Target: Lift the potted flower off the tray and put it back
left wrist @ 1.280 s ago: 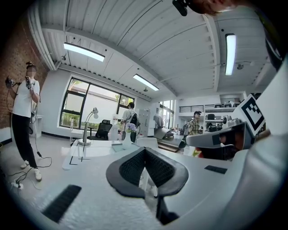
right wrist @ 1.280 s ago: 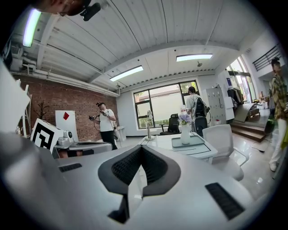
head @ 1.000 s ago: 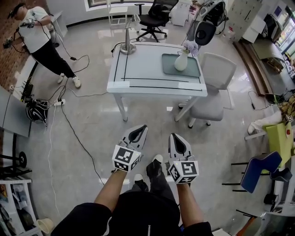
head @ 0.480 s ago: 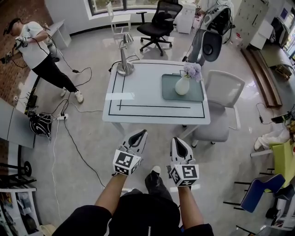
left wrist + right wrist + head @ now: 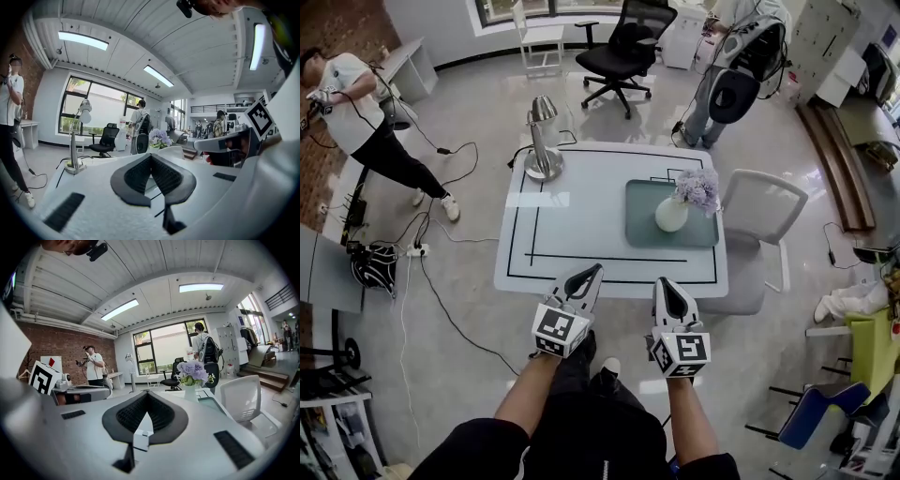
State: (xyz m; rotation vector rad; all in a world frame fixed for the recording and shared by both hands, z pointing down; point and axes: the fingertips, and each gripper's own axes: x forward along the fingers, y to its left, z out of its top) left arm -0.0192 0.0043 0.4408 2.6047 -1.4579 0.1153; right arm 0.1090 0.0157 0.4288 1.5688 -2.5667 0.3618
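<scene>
The potted flower [image 5: 677, 204] stands upright on the green tray [image 5: 647, 230], toward the right side of the white counter [image 5: 581, 225], a pale round vase with a lilac bloom above it. Nothing touches it yet. My left gripper [image 5: 596, 270] and right gripper [image 5: 666, 283] hang at the counter's near edge, well short of the tray. Both pairs of jaws are clenched tip to tip with nothing between them.

My first worry is that closed state. If I reach in without parting the jaws, a closed tip would prod the vase rather than straddle it, and I judge it top-heavy enough to tip. The second is where I grip. Jaws set too high would crush stems instead of holding the vase, and the smooth rounded body looks apt to slip if I pinch near its widest curve. The tray looks light, so a dragged vase could shove it along the counter and spoil the put-back spot.

The white chair [image 5: 764, 211] stands just beside the counter's right edge, where my right arm might snag it. The lamp [image 5: 542, 141] is well apart, so no concern there.
</scene>
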